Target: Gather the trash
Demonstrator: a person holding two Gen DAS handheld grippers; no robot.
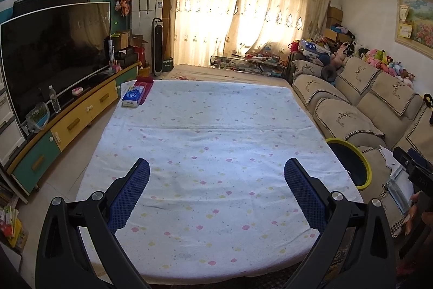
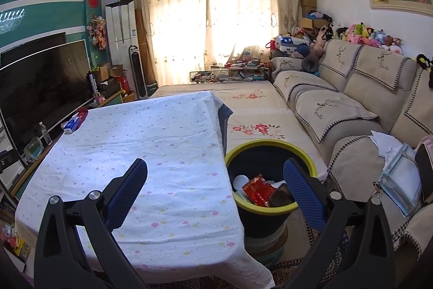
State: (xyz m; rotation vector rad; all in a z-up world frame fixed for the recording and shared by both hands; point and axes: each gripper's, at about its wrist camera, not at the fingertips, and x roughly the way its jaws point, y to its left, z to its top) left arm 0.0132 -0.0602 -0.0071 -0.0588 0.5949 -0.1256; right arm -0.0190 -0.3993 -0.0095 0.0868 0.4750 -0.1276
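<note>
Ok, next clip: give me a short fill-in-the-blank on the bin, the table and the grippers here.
1. The rim of the trash bin is coloured ____.
2. The blue tissue pack lies at the table's far ____ corner.
3. The left gripper and right gripper both stand ____, holding nothing.
4. The red wrapper lies inside the ____.

Missing words: yellow; left; open; bin

You are in a home living room: a television (image 1: 54, 50) on its cabinet (image 1: 78, 121), a sofa (image 2: 351, 99) topped with stuffed toys (image 2: 370, 37), curtains (image 1: 243, 12).
</note>
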